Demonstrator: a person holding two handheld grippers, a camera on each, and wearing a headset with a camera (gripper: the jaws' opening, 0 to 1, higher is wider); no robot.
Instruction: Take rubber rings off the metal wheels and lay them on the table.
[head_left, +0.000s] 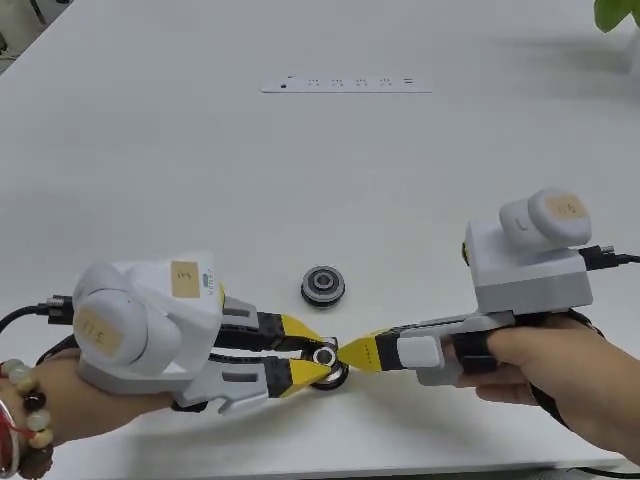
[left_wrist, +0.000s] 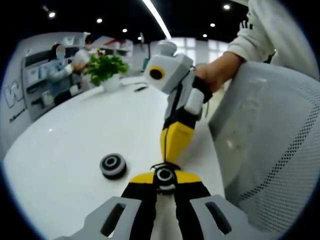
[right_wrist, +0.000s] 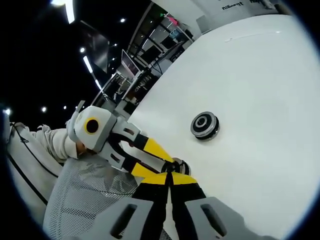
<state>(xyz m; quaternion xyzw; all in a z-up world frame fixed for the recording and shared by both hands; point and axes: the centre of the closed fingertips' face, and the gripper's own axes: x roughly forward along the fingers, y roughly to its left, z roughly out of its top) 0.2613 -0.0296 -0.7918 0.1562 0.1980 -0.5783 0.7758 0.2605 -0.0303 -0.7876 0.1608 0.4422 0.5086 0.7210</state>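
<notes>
Sitting at the lower centre of the head view, a metal wheel (head_left: 326, 357) is clamped between the yellow jaws of the left gripper (head_left: 318, 362), which reaches in from the lower left. From the lower right, the right gripper (head_left: 352, 352) meets the wheel's rim with its jaws pressed together; whether they pinch the rubber ring cannot be told. A second wheel (head_left: 323, 285) lies flat on the white table (head_left: 200, 160) just above. A power strip (head_left: 346, 84) lies at upper centre.

White table (head_left: 300, 150), grey mesh chair (left_wrist: 270, 150), potted plant (left_wrist: 105, 70), ceiling strip lights (left_wrist: 155, 17).
</notes>
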